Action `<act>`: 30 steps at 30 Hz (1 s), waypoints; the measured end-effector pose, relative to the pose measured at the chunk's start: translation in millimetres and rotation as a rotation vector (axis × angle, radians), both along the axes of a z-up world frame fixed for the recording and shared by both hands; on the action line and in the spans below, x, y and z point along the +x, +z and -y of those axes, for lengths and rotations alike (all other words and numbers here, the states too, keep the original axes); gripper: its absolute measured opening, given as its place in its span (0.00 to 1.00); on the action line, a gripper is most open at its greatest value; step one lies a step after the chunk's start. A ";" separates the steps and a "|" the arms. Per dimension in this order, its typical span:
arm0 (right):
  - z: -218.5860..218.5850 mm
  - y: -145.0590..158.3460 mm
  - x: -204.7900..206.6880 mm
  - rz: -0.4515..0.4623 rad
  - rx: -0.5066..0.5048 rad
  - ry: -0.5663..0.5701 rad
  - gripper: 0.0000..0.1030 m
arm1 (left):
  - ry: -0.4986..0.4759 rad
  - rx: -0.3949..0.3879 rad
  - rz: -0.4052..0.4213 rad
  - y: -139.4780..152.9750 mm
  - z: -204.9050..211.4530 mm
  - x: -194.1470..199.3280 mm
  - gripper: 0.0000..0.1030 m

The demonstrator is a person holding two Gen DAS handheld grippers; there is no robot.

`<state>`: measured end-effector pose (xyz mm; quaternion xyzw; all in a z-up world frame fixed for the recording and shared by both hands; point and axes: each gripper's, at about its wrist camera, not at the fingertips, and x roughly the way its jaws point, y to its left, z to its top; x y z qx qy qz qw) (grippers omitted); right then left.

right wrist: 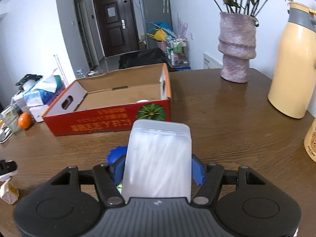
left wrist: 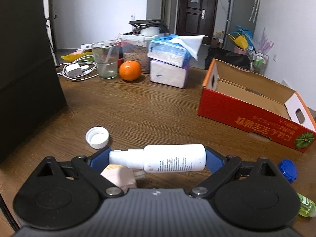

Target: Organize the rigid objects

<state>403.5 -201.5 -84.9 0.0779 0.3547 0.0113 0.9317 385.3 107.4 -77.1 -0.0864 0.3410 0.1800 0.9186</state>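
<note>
My left gripper point(left wrist: 157, 159) is shut on a white spray bottle point(left wrist: 164, 159) held crosswise above the wooden table, its nozzle pointing left. My right gripper point(right wrist: 157, 169) is shut on a translucent white plastic box point(right wrist: 158, 158) that stands up between the blue pads. An open red and orange cardboard box point(left wrist: 246, 116) lies to the right in the left wrist view. In the right wrist view the same cardboard box point(right wrist: 110, 122) sits just ahead and to the left. A white cap point(left wrist: 97, 137), a blue cap point(left wrist: 287, 169) and a green bottle point(left wrist: 307, 205) lie on the table.
Stacked tissue packs point(left wrist: 169, 67), an orange point(left wrist: 129, 70), a glass point(left wrist: 105, 59) and a white charger point(left wrist: 74, 70) crowd the far table. A black case point(left wrist: 25, 69) stands left. A pink vase point(right wrist: 236, 49) and a cream thermos point(right wrist: 294, 63) stand right. A pink block point(left wrist: 120, 176) lies beneath the bottle.
</note>
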 end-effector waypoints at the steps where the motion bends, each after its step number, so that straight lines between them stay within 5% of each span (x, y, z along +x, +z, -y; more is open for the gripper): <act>1: -3.3 0.4 -0.3 0.005 0.003 0.006 0.63 | -0.008 -0.001 0.002 0.6 3.5 0.0 0.95; 30: -34.8 12.7 18.2 0.133 0.037 0.072 0.63 | -0.099 -0.004 0.069 22.1 55.6 30.2 0.95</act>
